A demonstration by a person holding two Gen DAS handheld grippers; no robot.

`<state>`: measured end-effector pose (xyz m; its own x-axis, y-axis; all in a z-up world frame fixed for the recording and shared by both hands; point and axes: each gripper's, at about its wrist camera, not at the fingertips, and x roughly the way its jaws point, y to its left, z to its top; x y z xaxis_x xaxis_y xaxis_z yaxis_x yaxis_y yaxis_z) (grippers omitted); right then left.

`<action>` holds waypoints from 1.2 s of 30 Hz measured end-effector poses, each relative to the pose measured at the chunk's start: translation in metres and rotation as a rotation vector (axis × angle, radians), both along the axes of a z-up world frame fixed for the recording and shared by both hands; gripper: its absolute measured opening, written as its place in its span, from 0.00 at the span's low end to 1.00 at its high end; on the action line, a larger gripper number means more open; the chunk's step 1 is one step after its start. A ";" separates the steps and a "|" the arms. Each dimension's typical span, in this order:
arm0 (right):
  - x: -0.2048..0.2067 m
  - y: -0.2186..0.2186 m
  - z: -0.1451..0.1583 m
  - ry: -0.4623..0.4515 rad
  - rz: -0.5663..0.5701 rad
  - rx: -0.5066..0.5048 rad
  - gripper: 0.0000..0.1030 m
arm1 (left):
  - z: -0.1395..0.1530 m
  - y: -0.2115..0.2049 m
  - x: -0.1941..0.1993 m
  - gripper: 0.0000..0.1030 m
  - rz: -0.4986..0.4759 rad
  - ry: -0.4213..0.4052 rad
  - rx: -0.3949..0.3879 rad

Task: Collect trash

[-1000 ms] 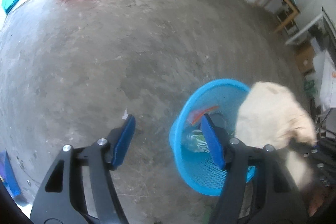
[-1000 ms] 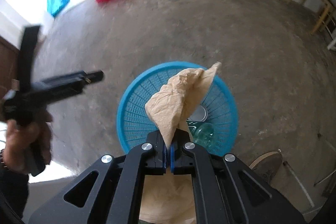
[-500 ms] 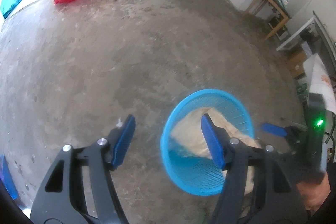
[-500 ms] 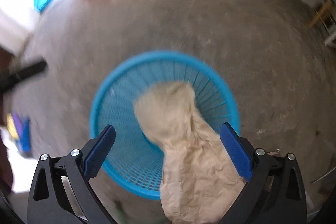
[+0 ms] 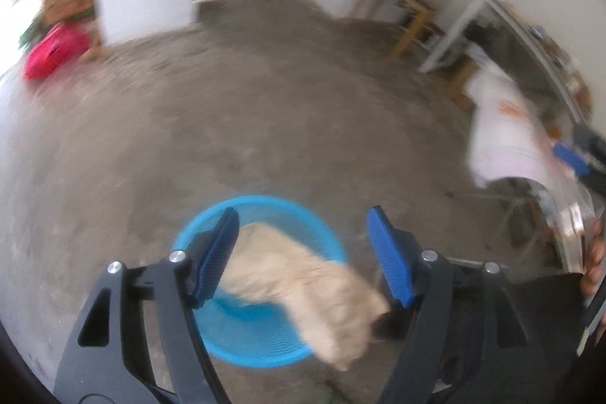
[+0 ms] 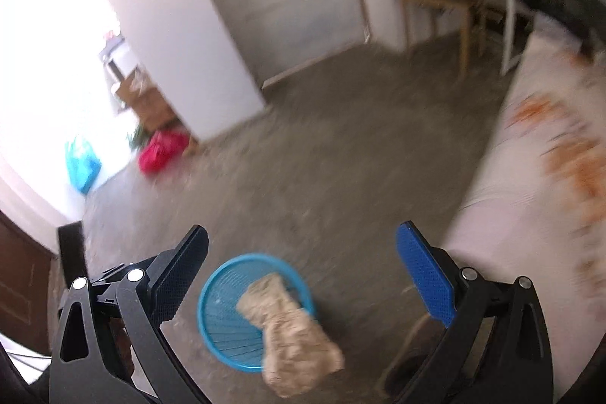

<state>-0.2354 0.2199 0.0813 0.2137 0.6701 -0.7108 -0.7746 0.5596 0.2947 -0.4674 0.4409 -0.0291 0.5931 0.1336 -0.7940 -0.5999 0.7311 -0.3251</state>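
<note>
Half of the crumpled brown paper (image 6: 291,328) lay in the blue basket (image 6: 223,313), half hung over its rim.

Its long axis ran from the basket's middle out over the near-right rim toward the floor (image 6: 303,177). It sat low between the spread fingers of the left gripper (image 5: 303,252), close beneath them; the right gripper (image 6: 299,275), fingers also wide apart and holding nothing, stood higher and farther back. I judged the left the nearer one to push the overhang in.

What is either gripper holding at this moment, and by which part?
Nothing. The left gripper and right gripper are both open; the crumpled paper bag hangs over the blue basket rim, untouched.
</note>
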 end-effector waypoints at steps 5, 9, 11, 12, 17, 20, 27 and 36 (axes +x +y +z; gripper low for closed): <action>0.030 -0.087 0.047 -0.145 -0.079 0.010 0.94 | 0.061 -0.066 0.095 0.65 -0.249 -0.119 0.066; 0.074 -0.176 0.052 -0.208 -0.263 -0.044 0.94 | 0.107 -0.130 0.182 0.71 -0.433 -0.208 0.091; 0.094 -0.221 0.046 -0.219 -0.358 -0.070 0.94 | 0.124 -0.166 0.224 0.75 -0.520 -0.238 0.113; 0.103 -0.240 0.041 -0.219 -0.399 -0.079 0.94 | 0.132 -0.187 0.246 0.75 -0.562 -0.252 0.125; 0.140 -0.333 0.019 -0.209 -0.601 -0.093 0.94 | 0.154 -0.285 0.352 0.76 -0.745 -0.288 0.156; 0.153 -0.361 0.007 -0.194 -0.682 -0.071 0.94 | 0.154 -0.334 0.420 0.77 -0.826 -0.252 0.100; 0.157 -0.381 -0.003 -0.174 -0.690 -0.069 0.94 | 0.131 -0.418 0.578 0.82 -0.888 -0.094 0.020; 0.163 -0.413 -0.011 -0.100 -0.760 -0.054 0.94 | 0.077 -0.462 0.674 0.86 -0.920 0.146 0.067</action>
